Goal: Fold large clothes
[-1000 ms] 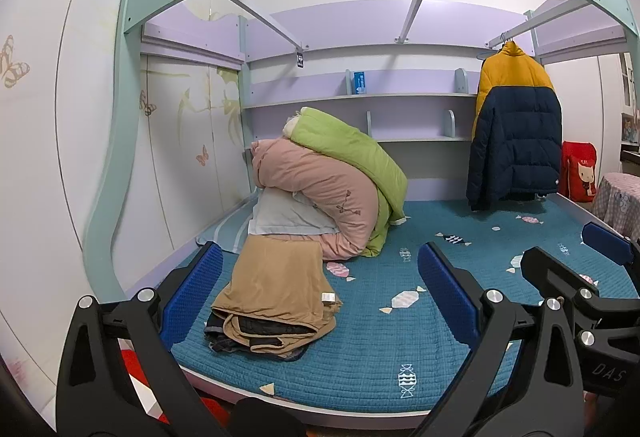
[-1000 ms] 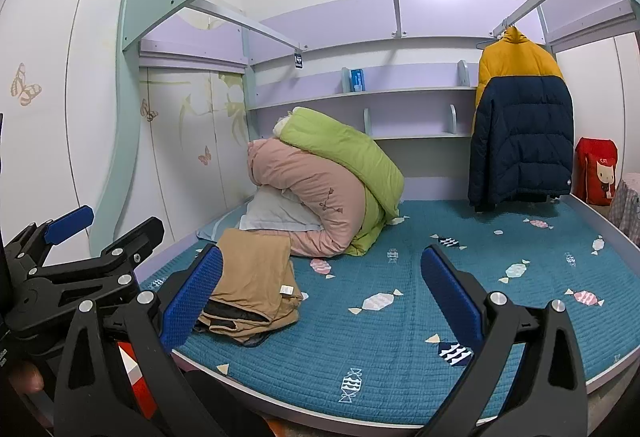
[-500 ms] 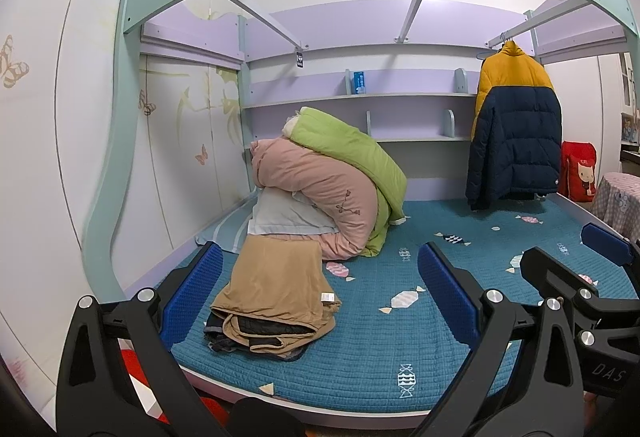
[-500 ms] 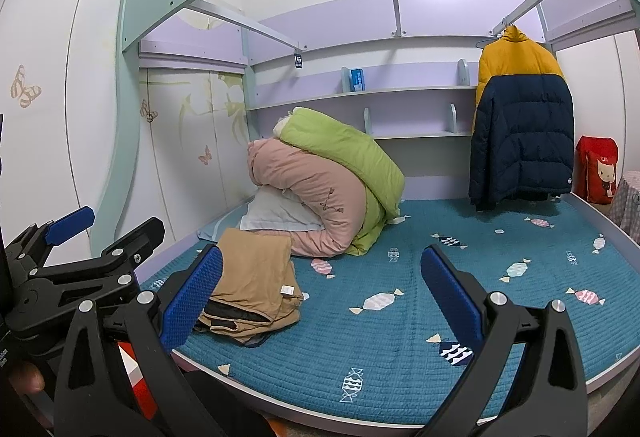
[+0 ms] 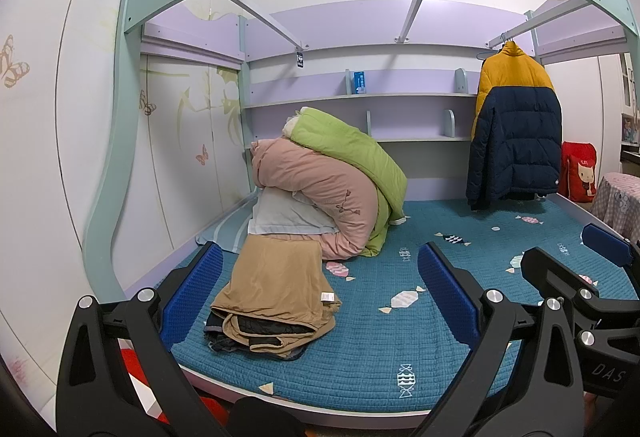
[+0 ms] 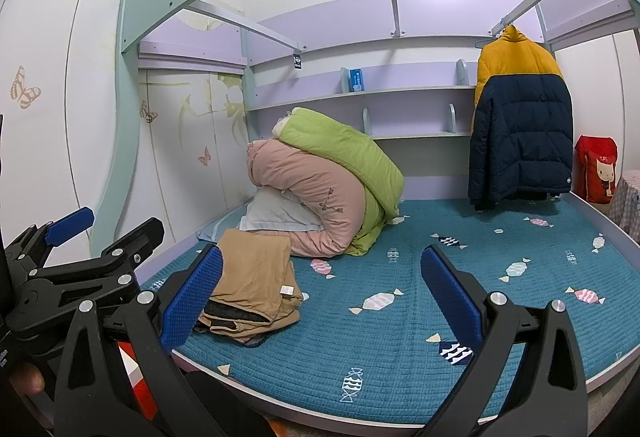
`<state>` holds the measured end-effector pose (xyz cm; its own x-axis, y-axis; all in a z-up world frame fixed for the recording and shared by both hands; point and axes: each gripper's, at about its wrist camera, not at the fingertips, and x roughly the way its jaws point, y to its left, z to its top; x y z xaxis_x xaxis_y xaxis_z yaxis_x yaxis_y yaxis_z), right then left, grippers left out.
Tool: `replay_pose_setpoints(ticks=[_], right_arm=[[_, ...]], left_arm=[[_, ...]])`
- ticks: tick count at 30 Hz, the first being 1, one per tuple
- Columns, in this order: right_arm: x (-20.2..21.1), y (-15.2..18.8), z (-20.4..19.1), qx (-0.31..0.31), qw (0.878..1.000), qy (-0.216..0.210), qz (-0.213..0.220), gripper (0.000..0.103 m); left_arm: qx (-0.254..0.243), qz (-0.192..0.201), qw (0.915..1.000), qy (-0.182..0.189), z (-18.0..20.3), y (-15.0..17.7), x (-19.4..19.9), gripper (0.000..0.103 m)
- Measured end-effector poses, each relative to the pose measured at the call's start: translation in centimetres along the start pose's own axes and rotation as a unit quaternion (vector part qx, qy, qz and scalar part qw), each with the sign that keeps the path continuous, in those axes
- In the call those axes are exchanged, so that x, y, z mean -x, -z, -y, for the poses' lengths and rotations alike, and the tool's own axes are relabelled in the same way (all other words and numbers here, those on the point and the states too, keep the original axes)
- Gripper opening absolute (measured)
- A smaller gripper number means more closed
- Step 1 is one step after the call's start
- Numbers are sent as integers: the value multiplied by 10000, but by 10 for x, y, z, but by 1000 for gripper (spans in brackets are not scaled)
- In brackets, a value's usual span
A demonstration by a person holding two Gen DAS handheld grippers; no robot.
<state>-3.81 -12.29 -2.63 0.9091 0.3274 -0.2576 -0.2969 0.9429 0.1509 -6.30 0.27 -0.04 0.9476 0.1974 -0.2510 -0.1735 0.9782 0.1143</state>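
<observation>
The left gripper (image 5: 320,291) has its blue pads spread wide and holds nothing; the right gripper (image 6: 322,291) is likewise splayed and empty, both held short of the bed's near edge. Between and beyond them a folded tan garment (image 5: 276,289) lies on darker clothes (colour hard to tell) near the teal mattress (image 5: 400,349) front-left corner. Behind it, pink and green quilts (image 5: 320,189) are heaped; a puffer jacket (image 5: 514,133) hangs at right.

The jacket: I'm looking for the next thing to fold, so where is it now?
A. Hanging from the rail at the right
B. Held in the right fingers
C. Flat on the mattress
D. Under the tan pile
A: the jacket hangs on a hanger from the rail, above the mattress.
</observation>
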Motion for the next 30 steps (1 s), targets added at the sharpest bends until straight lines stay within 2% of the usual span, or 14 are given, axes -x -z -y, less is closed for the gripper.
replay_pose_setpoints(ticks=[30], right_arm=[[0,2,-3,-46,10000,54,-32,96]], left_arm=[[29,-41,10000,37,-1,2,-1,98]])
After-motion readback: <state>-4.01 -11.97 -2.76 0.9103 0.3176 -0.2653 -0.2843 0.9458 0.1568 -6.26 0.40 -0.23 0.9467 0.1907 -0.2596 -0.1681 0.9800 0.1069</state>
